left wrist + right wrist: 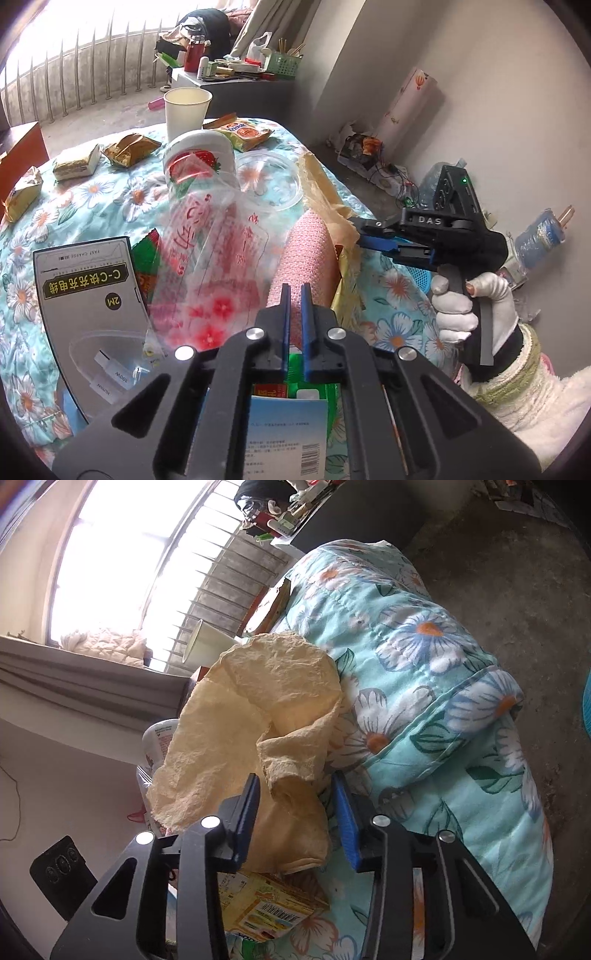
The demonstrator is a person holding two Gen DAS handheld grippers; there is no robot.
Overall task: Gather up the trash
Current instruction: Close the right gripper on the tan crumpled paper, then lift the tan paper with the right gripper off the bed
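Observation:
My left gripper (pixel 295 295) is shut on the edge of a clear plastic bag with red print (pixel 218 240), holding it up over the floral tablecloth (pixel 92 195); a pink mesh item (pixel 306 247) lies inside it or behind it. My right gripper (pixel 297 794) is open with its jaws on either side of a crumpled yellowish paper wrapper (pixel 258 701) at the table's edge. The right gripper also shows in the left wrist view (pixel 356 230), with its tips at the same wrapper (pixel 321 184).
On the table are a white paper cup (pixel 186 110), a strawberry-print tub (pixel 201 162), a clear plastic lid (pixel 269 181), snack packets (pixel 243 131), a grey cable box (pixel 85 288) and a yellow box (pixel 266 908). Clutter lies on the floor by the wall.

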